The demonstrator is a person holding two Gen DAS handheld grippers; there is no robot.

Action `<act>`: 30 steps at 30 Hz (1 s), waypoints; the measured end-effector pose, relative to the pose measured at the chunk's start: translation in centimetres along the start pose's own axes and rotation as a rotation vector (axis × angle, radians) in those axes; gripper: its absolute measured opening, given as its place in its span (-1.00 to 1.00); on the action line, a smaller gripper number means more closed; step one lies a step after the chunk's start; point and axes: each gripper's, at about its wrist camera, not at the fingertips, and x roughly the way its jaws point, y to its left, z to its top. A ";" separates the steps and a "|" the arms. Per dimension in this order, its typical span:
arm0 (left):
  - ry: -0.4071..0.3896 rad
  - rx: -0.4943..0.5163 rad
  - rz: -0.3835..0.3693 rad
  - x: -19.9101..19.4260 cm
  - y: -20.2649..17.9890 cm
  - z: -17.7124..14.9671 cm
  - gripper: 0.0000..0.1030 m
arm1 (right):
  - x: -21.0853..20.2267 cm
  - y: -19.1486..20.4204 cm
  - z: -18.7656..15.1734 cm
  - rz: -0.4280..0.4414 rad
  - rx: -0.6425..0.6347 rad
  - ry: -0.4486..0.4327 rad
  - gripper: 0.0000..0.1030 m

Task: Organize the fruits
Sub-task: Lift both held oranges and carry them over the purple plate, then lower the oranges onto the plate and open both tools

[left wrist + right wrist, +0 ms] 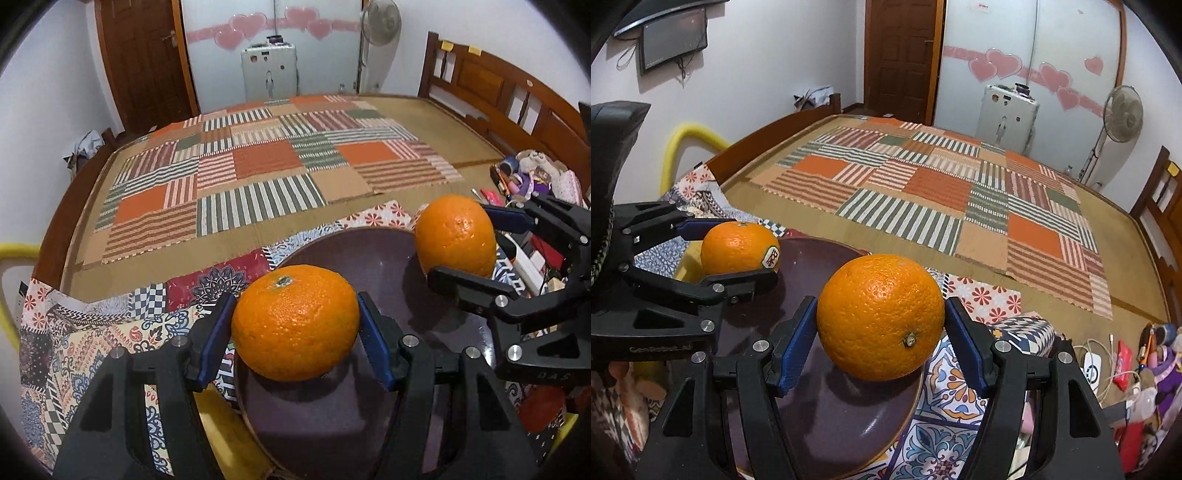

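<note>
Bedroom, patchwork cloth [110, 332]. Dark plate [369, 266]: left tongs [295, 325] grip one orange [295, 321], right tongs [881, 317] another orange [881, 315] at 2 o'clock.

The left gripper [295, 332] clamps an orange [295, 323] between its blue pads above the near part of a dark purple plate [373, 258]. The right gripper [469, 251] grips a second orange [456, 236] over the plate's far right rim, on a patterned cloth [110, 325].

Home bedroom, prob.: wide wooden-framed bed [1160, 192] w/ striped patchwork mat [258, 173], white standing fan [1123, 118], brown panelled door [144, 59].
</note>
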 end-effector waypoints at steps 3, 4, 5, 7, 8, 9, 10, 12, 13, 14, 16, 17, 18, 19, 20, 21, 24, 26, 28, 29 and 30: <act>0.014 0.007 -0.001 0.2 -0.1 0.0 0.26 | 0.2 0.0 0.2 0.017 0.001 0.013 0.27; 0.020 0.006 -0.004 0.2 -0.1 0.1 0.26 | 0.3 0.0 0.2 0.024 0.000 0.018 0.27; 0.026 0.004 -0.013 0.2 -0.2 0.2 0.26 | 0.4 0.0 0.3 0.026 -0.005 0.020 0.28; 0.034 0.000 -0.030 0.2 -0.1 0.3 0.26 | 0.5 0.2 0.3 0.019 -0.016 0.021 0.28; 0.037 0.001 -0.029 0.3 -0.2 0.3 0.26 | 0.5 0.3 0.3 0.019 -0.021 0.023 0.28; 0.040 0.003 -0.027 0.3 -0.2 0.3 0.26 | 0.5 0.4 0.2 0.022 -0.023 0.025 0.28; 0.033 0.006 -0.025 0.3 -0.3 0.2 0.26 | 0.6 0.4 0.2 0.026 -0.022 0.027 0.29; 0.034 0.009 -0.023 0.3 -0.4 0.2 0.26 | 0.5 0.3 0.2 0.029 -0.024 0.028 0.29; 0.036 0.007 -0.026 0.3 -0.3 0.2 0.27 | 0.5 0.3 0.1 0.029 -0.026 0.029 0.29; 0.034 0.004 -0.036 0.3 -0.2 0.2 0.29 | 0.5 0.3 0.1 0.029 -0.028 0.029 0.29; 0.024 -0.008 -0.053 0.0 0.0 0.4 0.38 | 0.5 0.3 0.0 0.031 -0.033 0.029 0.29; 0.018 -0.014 -0.055 -0.1 0.1 0.4 0.44 | 0.5 0.3 0.0 0.036 -0.031 0.030 0.30; 0.007 -0.020 -0.057 -0.4 0.2 0.5 0.46 | 0.4 0.3 -0.1 0.046 -0.028 0.031 0.35; -0.001 -0.024 -0.056 -0.6 0.2 0.6 0.52 | 0.3 0.4 -0.1 0.059 -0.026 0.032 0.38; -0.006 -0.027 -0.054 -0.7 0.3 0.5 0.60 | 0.2 0.5 -0.1 0.062 -0.027 0.032 0.41; -0.011 -0.029 -0.048 -1.0 0.4 0.5 0.60 | 0.0 0.7 -0.2 0.065 -0.032 0.028 0.43; -0.022 -0.027 -0.034 -1.8 0.6 0.1 0.60 | -0.6 1.0 -0.3 0.048 -0.045 0.013 0.43; -0.031 -0.032 -0.030 -2.5 0.9 -0.1 0.60 | -1.2 1.2 -0.3 0.044 -0.054 0.003 0.43; -0.044 -0.045 -0.025 -3.4 1.2 -0.3 0.60 | -2.0 1.4 -0.4 0.025 -0.060 -0.014 0.44; -0.051 -0.053 -0.024 -3.9 1.4 -0.4 0.60 | -2.4 1.5 -0.4 0.019 -0.062 -0.022 0.44; -0.060 -0.060 -0.021 -4.5 1.6 -0.5 0.60 | -2.9 1.5 -0.5 0.011 -0.063 -0.032 0.44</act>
